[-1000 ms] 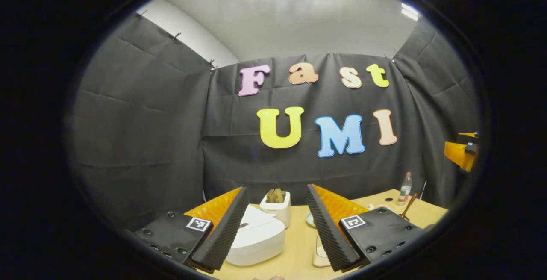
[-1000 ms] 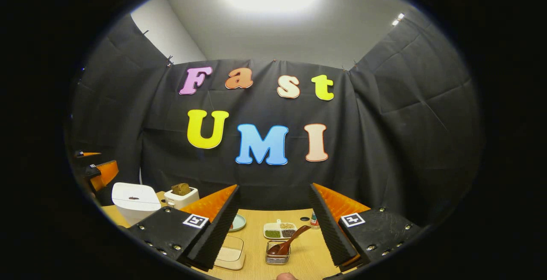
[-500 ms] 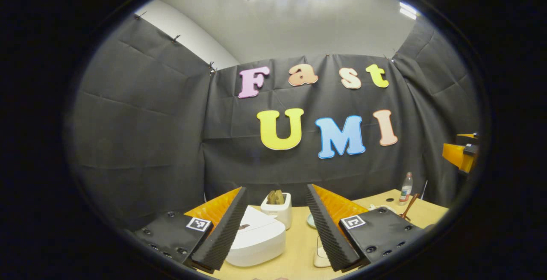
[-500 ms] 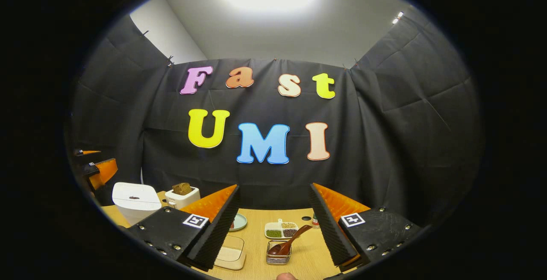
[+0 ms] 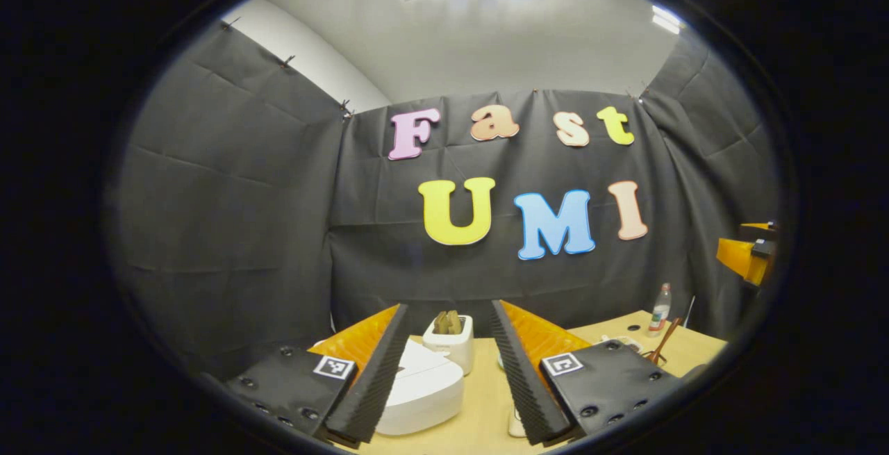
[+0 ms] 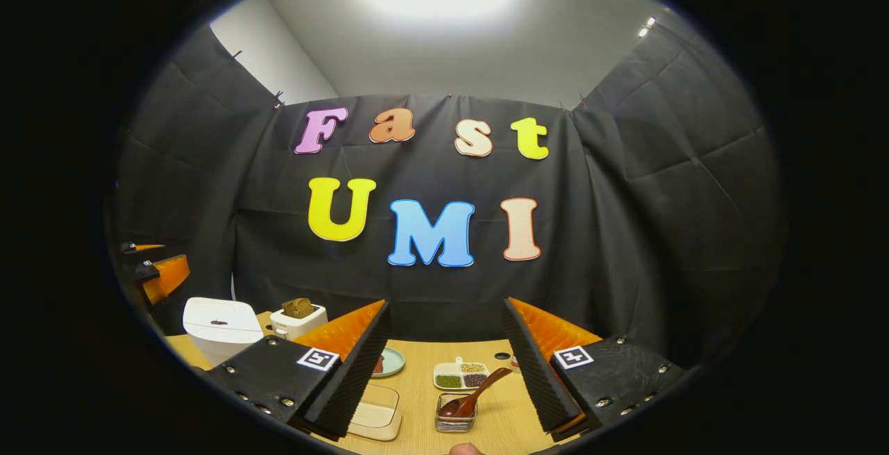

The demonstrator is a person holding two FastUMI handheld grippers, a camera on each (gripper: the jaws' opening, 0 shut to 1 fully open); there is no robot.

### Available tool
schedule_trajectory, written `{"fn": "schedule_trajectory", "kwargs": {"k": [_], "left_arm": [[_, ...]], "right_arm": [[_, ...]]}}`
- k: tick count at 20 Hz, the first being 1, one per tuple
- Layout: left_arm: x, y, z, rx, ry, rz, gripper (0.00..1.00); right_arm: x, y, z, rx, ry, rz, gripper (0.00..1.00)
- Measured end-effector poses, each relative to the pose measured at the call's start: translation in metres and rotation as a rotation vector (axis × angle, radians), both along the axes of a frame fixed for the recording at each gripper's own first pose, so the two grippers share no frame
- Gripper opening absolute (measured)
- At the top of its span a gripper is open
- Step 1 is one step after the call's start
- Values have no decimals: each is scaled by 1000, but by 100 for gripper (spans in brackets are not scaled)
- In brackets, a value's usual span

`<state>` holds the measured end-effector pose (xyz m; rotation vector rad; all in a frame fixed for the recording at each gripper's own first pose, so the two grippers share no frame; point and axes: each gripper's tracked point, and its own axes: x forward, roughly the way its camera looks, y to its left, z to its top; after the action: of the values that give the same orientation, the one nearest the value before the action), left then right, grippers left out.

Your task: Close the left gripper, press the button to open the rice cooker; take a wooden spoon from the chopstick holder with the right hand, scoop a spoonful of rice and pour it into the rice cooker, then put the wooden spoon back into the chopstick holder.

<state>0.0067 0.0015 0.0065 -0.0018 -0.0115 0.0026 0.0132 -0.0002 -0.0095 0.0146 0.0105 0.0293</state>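
The white rice cooker (image 5: 424,389) sits with its lid down just below and ahead of my left gripper (image 5: 446,307), which is open with nothing between its fingers. In the right gripper view the cooker (image 6: 221,326) stands at the far left. A brown wooden spoon (image 6: 476,392) leans in a clear chopstick holder (image 6: 455,419) on the table, low between the fingers of my right gripper (image 6: 445,304), which is open and empty above it. A clear box of rice (image 6: 375,417) lies left of the holder.
A white toaster (image 5: 450,340) holding bread stands behind the cooker. A divided dish of beans (image 6: 460,375) and a small green plate (image 6: 387,362) lie farther back on the wooden table (image 6: 500,427). A bottle (image 5: 658,309) stands near the cloth wall.
My left gripper's fingers have drawn a little closer together and it has edged forward over the cooker. The right gripper has barely shifted.
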Motion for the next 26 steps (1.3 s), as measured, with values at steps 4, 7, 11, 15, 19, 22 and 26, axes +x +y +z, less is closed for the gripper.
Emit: {"fn": "schedule_trajectory", "kwargs": {"k": [4,7,11,15,19,22,26], "left_arm": [[3,1,5,21,-16,-1,59],[4,-4,0,21,-6,-20,44],[9,11,-5,57,8,43,11],[20,32,-11,67,32,94,9],[30,52,-19,31,37,117,9],[44,65,-31,39,53,122,8],[65,76,-65,26,130,112,8]], "right_arm": [[0,-1,-1,2,-2,-1,97],[3,1,0,-2,-5,1,97],[3,3,1,4,-15,3,97],[5,4,2,9,-26,-2,97],[12,9,1,-9,-15,10,97],[16,20,1,-12,-13,20,97],[15,29,8,-42,-27,18,96]]}}
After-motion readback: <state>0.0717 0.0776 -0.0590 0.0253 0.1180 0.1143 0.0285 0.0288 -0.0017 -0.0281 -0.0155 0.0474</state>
